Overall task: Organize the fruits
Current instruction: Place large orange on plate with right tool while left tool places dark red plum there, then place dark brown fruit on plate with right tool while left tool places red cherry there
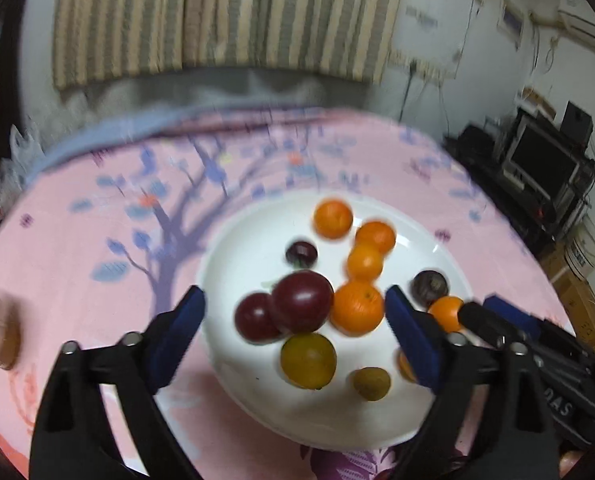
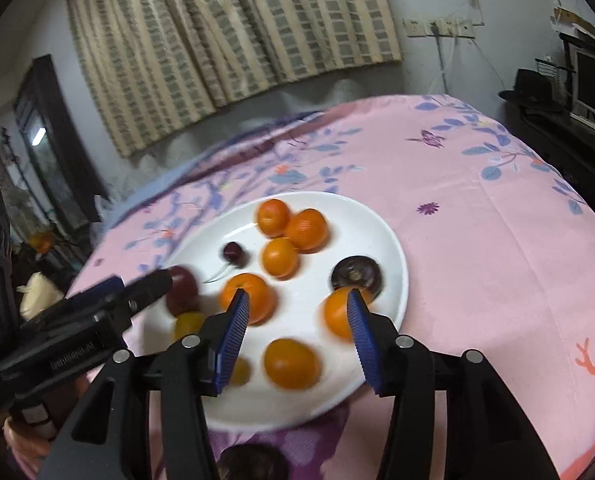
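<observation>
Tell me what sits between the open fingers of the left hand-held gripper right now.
In the left wrist view, the left hand-held gripper is open over the white plate; two dark red plums and an orange lie between its fingers, ungripped.

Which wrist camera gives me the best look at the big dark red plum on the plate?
The left wrist view: the plum sits whole and central on the white plate, between the open left gripper fingers. In the right wrist view it is blurred and partly hidden behind the left gripper.

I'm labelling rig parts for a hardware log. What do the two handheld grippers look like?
Both the left gripper and right gripper have matte black angular frames, round silver bolts and flat blue ribbed finger pads. White lettering marks each black body.
</observation>
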`<action>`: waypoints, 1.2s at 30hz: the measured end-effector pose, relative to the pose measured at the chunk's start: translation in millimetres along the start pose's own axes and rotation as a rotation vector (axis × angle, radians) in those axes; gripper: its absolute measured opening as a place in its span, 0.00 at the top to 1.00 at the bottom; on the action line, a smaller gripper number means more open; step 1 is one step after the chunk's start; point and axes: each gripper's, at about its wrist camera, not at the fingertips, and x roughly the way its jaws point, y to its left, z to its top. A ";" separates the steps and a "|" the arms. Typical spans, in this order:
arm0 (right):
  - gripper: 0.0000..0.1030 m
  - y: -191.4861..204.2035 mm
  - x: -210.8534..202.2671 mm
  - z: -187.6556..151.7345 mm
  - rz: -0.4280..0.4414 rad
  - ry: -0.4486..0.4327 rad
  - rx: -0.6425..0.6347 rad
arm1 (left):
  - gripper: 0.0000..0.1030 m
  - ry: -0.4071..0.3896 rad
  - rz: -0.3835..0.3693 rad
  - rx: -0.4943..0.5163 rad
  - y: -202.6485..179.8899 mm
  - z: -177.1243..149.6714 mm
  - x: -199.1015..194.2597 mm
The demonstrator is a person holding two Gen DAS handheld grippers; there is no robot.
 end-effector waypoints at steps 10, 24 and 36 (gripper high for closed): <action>0.41 24.7 -16.7 -52.8 0.048 0.170 -0.046 | 0.05 0.072 -0.005 -0.049 22.9 -52.7 -41.9; 0.43 28.3 3.7 -74.8 -0.002 0.287 -0.098 | 0.05 0.078 0.012 -0.009 20.5 -66.5 -46.5; 0.51 27.3 10.7 -74.1 0.049 0.303 -0.091 | 0.05 0.077 0.016 -0.005 19.5 -67.1 -46.6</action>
